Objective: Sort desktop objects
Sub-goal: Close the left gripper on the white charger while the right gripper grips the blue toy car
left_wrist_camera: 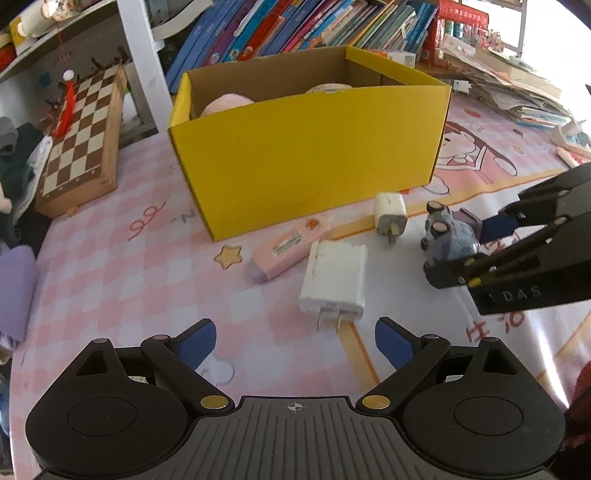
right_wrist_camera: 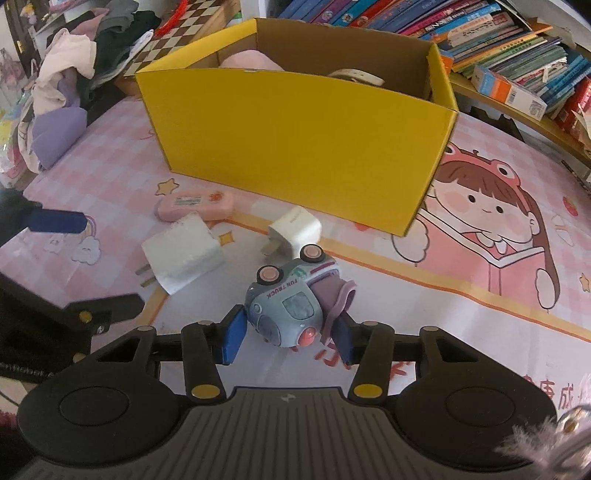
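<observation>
A yellow cardboard box (left_wrist_camera: 306, 155) stands on the pink table mat; it also shows in the right wrist view (right_wrist_camera: 295, 136), holding a pink item (right_wrist_camera: 247, 61) and a tape roll (right_wrist_camera: 356, 75). In front lie a pink eraser (left_wrist_camera: 290, 245), a large white charger (left_wrist_camera: 334, 282), a small white charger (left_wrist_camera: 390, 214) and a grey toy truck (right_wrist_camera: 291, 302) on its side. My right gripper (right_wrist_camera: 290, 339) has its blue pads closed against the truck's sides. My left gripper (left_wrist_camera: 295, 341) is open and empty, just short of the large charger.
A wooden chessboard box (left_wrist_camera: 83, 136) leans at the left by a pile of clothes (right_wrist_camera: 70, 74). Books (left_wrist_camera: 295, 26) fill the shelf behind the box. Stacked papers (left_wrist_camera: 509, 85) lie at the back right.
</observation>
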A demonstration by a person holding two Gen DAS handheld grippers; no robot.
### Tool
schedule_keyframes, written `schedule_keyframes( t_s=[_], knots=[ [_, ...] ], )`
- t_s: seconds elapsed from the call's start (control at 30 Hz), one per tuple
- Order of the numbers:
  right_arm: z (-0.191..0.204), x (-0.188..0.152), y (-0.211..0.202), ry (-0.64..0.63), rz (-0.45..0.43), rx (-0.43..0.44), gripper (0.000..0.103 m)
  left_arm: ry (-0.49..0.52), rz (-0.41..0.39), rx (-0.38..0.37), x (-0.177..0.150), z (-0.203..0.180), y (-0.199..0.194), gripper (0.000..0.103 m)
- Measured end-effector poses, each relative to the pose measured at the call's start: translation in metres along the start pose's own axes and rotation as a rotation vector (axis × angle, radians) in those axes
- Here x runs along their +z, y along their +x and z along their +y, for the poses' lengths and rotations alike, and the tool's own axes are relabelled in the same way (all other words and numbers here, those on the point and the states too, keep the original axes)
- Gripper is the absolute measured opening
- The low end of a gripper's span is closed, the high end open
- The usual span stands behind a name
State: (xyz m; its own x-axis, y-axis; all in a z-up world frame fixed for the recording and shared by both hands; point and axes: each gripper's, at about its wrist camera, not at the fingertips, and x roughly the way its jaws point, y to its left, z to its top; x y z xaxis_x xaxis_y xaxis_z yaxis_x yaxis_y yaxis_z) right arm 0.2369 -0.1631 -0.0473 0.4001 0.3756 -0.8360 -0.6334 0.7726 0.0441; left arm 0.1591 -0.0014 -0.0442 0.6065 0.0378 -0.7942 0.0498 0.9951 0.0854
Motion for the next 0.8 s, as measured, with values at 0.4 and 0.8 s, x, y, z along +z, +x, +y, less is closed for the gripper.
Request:
schedule_keyframes(
  t_s=[0.4, 0.8],
  knots=[
    [-0.010, 0.002, 0.005, -0.023, 0.008, 0.000, 0.048, 0.017, -0.006, -0.029, 0.015, -0.011, 0.024, 0.071],
    [-0.018, 0.002, 0.006, -0.014, 0.011, -0.010, 0.061, 0.052, 0.007, -0.053, 0.026, -0.021, 0.043, 0.056]
  ],
)
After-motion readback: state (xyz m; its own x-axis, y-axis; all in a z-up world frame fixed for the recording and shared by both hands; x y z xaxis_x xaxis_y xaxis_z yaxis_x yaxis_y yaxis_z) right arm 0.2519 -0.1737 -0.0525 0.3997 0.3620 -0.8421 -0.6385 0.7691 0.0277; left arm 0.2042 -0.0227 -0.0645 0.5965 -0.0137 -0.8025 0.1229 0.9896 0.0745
